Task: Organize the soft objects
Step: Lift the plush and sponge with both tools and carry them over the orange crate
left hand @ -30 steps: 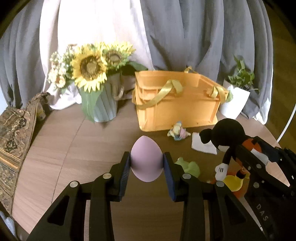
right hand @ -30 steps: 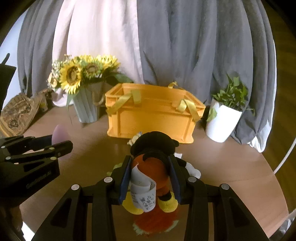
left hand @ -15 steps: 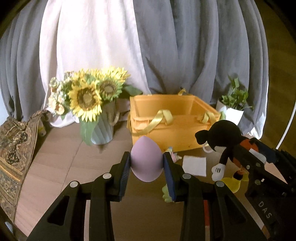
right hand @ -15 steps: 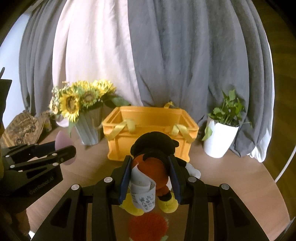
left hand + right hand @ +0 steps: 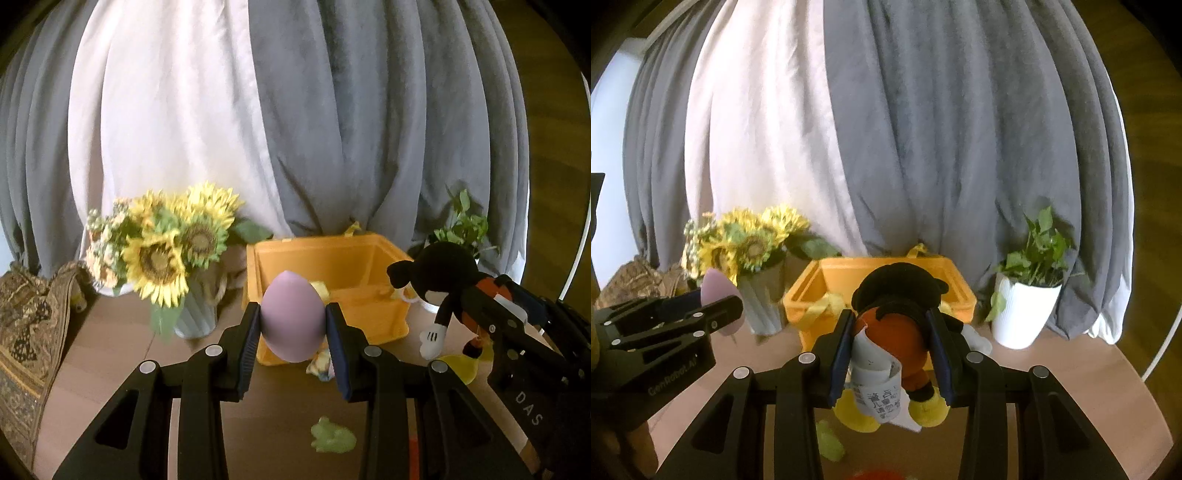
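Left gripper [image 5: 291, 332] clamps smooth lilac egg-shaped sponge [image 5: 291, 319] — right gripper [image 5: 891, 352] pinches black-headed orange plush mouse [image 5: 892, 332], white printed tag curling; side reads "DAS".

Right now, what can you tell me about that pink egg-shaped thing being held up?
The egg is smooth, matte, pale pink-lilac, and looks like soft foam. It is pointed at the top and rounded at the bottom, and is held upright. The left tool grips it by its two sides between blue-padded fingers, up in the air, clear of the table. Nothing else touches it. Behind it stands the open orange crate. From the right tool's camera only its tip shows.
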The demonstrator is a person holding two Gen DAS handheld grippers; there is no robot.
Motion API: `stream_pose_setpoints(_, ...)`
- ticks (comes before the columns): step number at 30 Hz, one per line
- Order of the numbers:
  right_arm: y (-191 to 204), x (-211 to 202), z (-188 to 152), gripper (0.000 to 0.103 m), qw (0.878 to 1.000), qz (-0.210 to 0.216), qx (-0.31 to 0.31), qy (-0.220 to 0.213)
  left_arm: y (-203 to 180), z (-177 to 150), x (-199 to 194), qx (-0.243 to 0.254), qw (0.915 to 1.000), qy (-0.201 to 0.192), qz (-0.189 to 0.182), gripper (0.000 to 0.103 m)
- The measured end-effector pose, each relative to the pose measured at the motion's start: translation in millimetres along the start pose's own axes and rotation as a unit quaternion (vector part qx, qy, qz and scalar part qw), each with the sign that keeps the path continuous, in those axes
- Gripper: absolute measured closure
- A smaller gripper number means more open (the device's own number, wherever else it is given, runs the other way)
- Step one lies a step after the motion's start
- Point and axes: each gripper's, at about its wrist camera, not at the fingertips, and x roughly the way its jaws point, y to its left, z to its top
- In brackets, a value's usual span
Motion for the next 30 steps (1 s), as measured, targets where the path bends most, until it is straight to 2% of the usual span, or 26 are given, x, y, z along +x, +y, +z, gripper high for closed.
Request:
stream_pose_setpoints(14, -18.7, 24.3, 35.6, 0.063, 0.999, 0.007, 0.003, -0.047, -16.0, 41.4, 30.0, 0.011, 0.9988, -0.047, -0.001, 0.068)
stream_pose_setpoints(23, -28.9, 61.5, 55.9, 0.063, 0.998, 0.024, 0.005, -0.058, -15.5, 61.8, 72.6, 0.015, 0.9988, -0.047, 0.003, 0.068)
stream_pose_setpoints(30, -33.8, 103.6, 61.7, 0.063, 0.998, 0.034, 0.014, -0.047, -8.8, 70.5, 115.0, 0.011, 0.9994, -0.034, 0.006, 0.068)
